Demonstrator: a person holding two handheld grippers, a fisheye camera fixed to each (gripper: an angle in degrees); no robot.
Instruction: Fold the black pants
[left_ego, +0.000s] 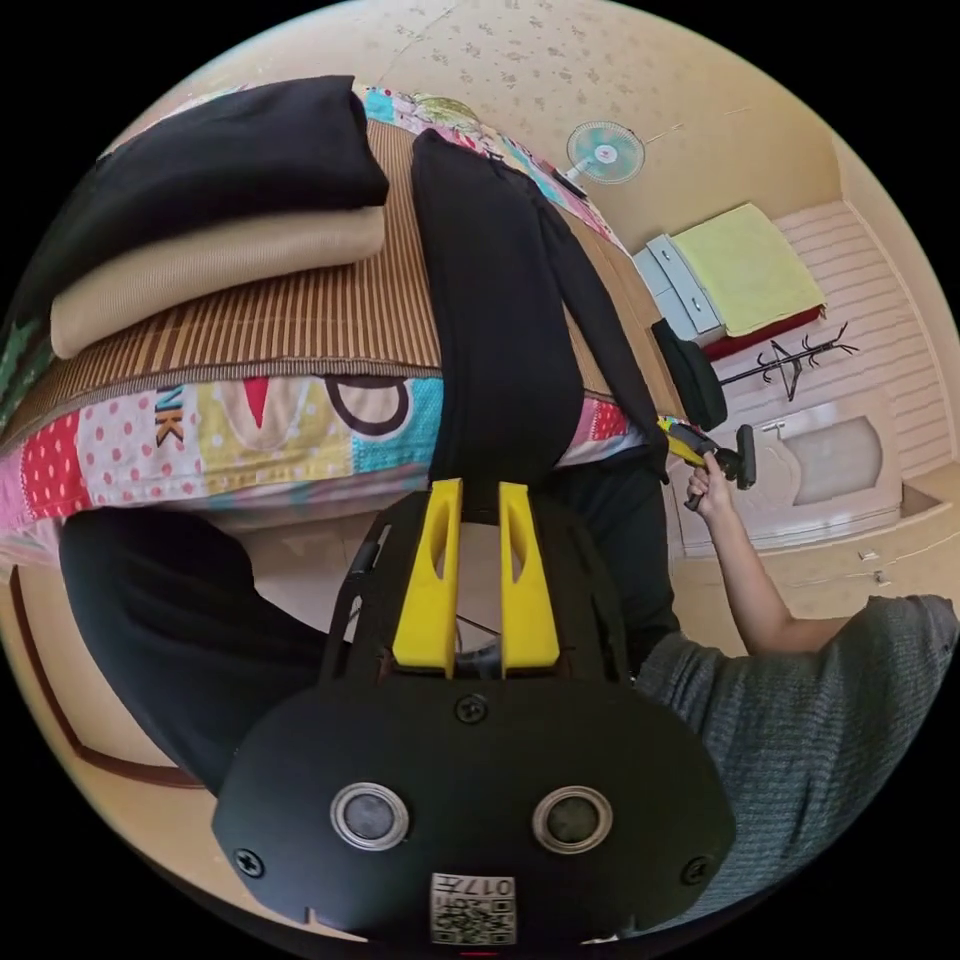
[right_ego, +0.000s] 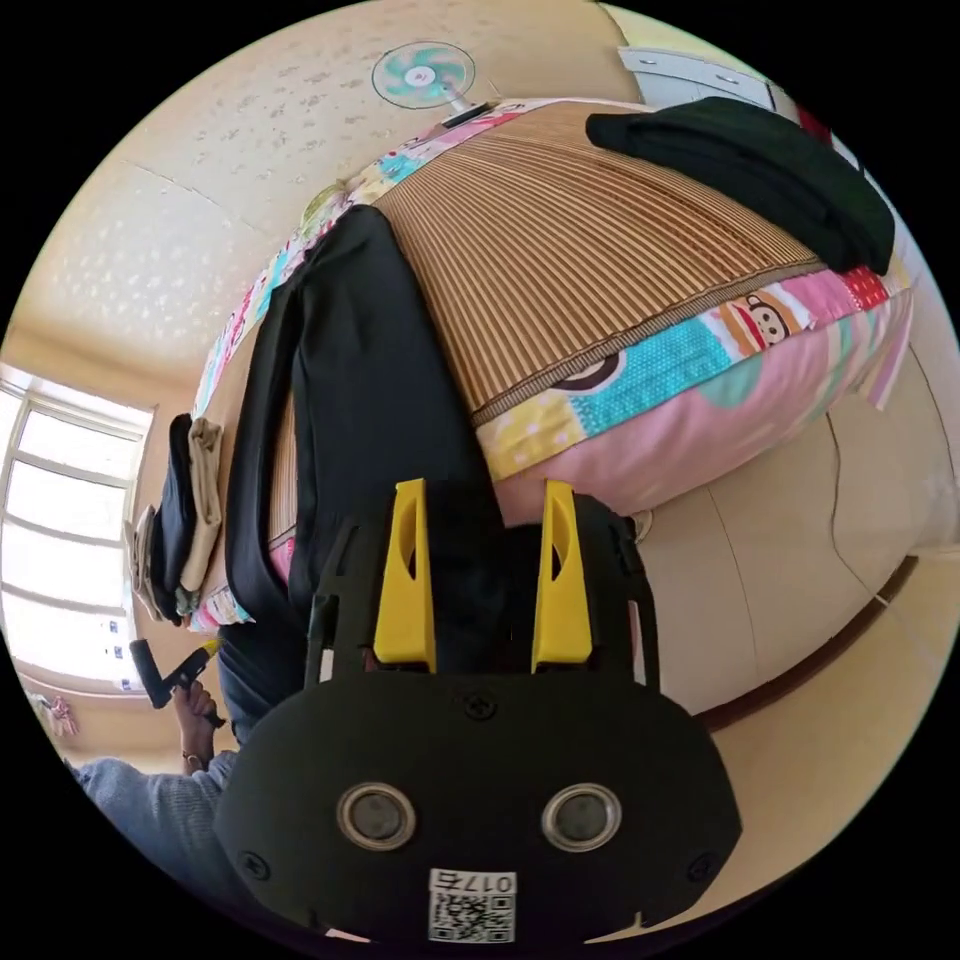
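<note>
The black pants (left_ego: 495, 330) lie lengthwise on a striped mat (left_ego: 300, 310) on the bed, with their ends hanging over the bed's edge. My left gripper (left_ego: 482, 488) has its yellow jaws close together on the hem of one hanging end. In the right gripper view the pants (right_ego: 370, 400) run down into my right gripper (right_ego: 484, 487), whose jaws stand further apart with thick black cloth pressed between them. A hand holds the right gripper (left_ego: 690, 450) at the pants' other end, and the left gripper (right_ego: 195, 660) shows beside the pants' far strip.
A folded black garment on a beige one (left_ego: 220, 200) sits on the mat, and another black folded garment (right_ego: 750, 170) lies further along it. The patchwork bed sheet (right_ego: 680, 380) hangs to the beige floor. The person in a grey sweater (left_ego: 830, 680) stands at the bedside. A fan (left_ego: 605, 150) is against the wall.
</note>
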